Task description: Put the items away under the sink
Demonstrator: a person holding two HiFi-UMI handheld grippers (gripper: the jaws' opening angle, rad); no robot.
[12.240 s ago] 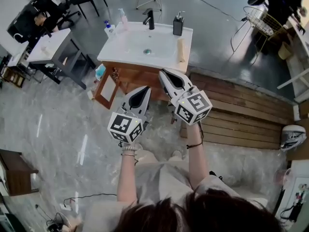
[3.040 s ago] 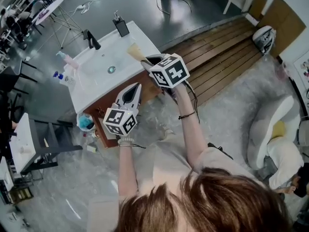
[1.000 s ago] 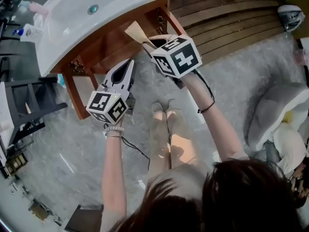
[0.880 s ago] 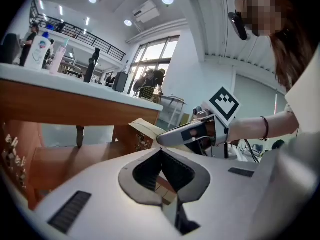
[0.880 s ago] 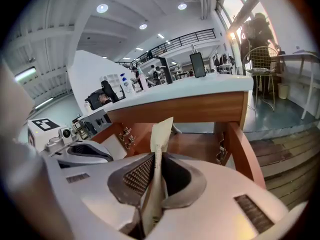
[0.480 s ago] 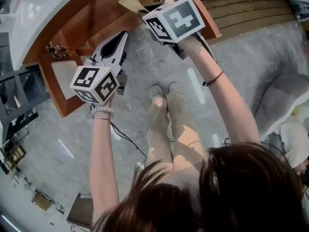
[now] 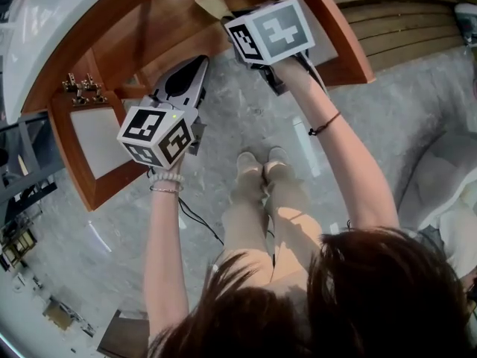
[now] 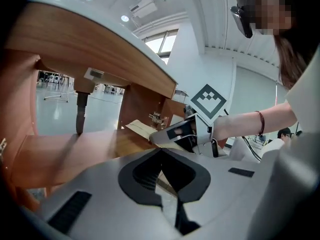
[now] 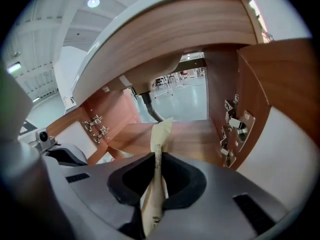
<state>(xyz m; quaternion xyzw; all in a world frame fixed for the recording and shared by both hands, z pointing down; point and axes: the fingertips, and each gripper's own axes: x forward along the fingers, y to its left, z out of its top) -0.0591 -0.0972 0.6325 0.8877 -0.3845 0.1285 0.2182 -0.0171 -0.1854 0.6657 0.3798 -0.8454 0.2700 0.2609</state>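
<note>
Pinches the beige packet (image 9: 160,134) edge-on in the right gripper (image 9: 156,173) fingers, at the open cabinet (image 9: 195,134) under the sink. Has the left gripper (image 8: 161,169) fingers together, empty. Better to reach deeper, clear of the hinges (image 9: 234,126), lower onto the shelf, then release.

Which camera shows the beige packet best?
The right gripper view: the beige packet stands edge-on, clamped in the right tongs. Head view shows only its tip; left gripper view, a distant sliver.
</note>
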